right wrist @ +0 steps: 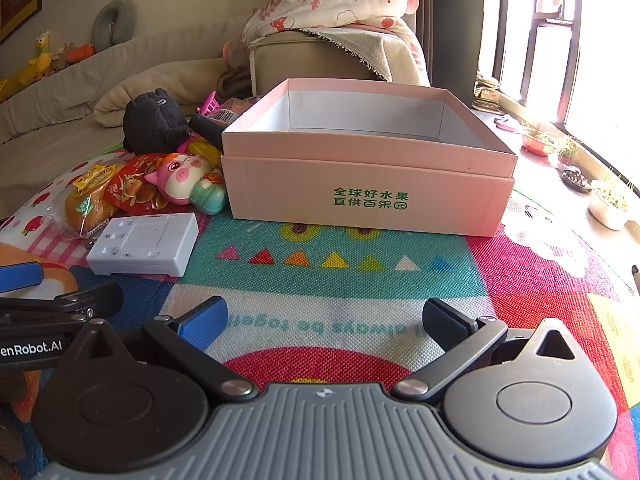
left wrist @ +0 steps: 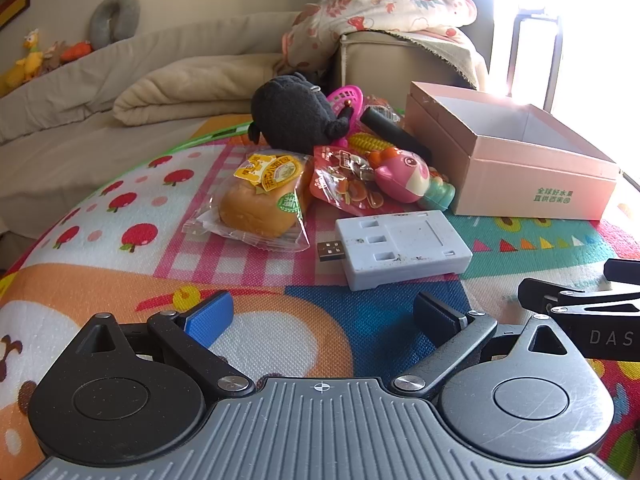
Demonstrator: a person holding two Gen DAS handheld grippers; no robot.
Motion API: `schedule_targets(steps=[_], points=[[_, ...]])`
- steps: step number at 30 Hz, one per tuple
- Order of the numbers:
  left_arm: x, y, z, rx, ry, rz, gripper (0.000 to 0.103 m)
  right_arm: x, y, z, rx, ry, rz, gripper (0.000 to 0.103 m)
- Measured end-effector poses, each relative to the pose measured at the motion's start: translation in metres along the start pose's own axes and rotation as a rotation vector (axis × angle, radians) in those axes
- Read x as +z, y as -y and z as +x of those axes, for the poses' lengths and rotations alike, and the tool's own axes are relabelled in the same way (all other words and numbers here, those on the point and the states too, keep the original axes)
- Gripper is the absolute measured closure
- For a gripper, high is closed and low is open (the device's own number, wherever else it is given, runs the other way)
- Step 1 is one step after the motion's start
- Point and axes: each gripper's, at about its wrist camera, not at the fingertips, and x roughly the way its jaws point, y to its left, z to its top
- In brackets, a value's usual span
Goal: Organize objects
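A pile of objects lies on a colourful play mat: a white USB adapter block (left wrist: pixel 402 249) (right wrist: pixel 146 242), a wrapped bread bun (left wrist: pixel 262 200) (right wrist: pixel 90 200), a red snack packet (left wrist: pixel 348 186) (right wrist: pixel 134 188), a pink pig toy (left wrist: pixel 404 174) (right wrist: pixel 182 176) and a black plush (left wrist: pixel 296 114) (right wrist: pixel 154 120). An open pink box (left wrist: pixel 516 160) (right wrist: pixel 368 160) stands to their right; what shows of its inside looks bare. My left gripper (left wrist: pixel 324 316) is open and empty, just short of the adapter. My right gripper (right wrist: pixel 326 320) is open and empty, in front of the box.
A beige sofa with a folded blanket (left wrist: pixel 192 88) stands behind the mat. A flowered quilt (right wrist: pixel 340 4) lies on an armrest. Plant pots (right wrist: pixel 608 204) line the window sill at right. A pink toy basket (left wrist: pixel 346 98) and a yellow corn toy (left wrist: pixel 370 144) sit in the pile.
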Motion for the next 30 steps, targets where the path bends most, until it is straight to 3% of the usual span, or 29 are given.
schedule_targets(steps=[4,10,16,20,23,26,30], points=[[-0.001,0.007,-0.001,0.030,0.006,0.022,0.002,0.002,0.000,0.000,0.007,-0.010,-0.004,0.000],[0.000,0.003,0.001,0.018,-0.002,0.007,0.002,0.006,0.004,0.000,0.051,-0.062,-0.041,0.000],[0.003,0.000,-0.003,-0.038,-0.012,0.010,0.004,0.008,0.003,0.001,0.050,-0.070,-0.049,0.000],[0.004,-0.009,-0.021,-0.086,0.070,0.031,0.004,0.008,0.003,0.001,0.047,-0.077,-0.046,0.000],[0.010,-0.026,-0.031,-0.066,0.159,-0.036,0.004,0.007,0.005,0.001,0.052,-0.073,-0.036,0.000],[0.025,-0.045,-0.023,-0.048,0.142,-0.120,0.004,0.008,0.003,0.001,0.047,-0.083,-0.047,0.000],[0.048,-0.056,0.001,-0.033,0.117,-0.051,0.004,0.009,0.003,0.002,0.050,-0.087,-0.055,0.000]])
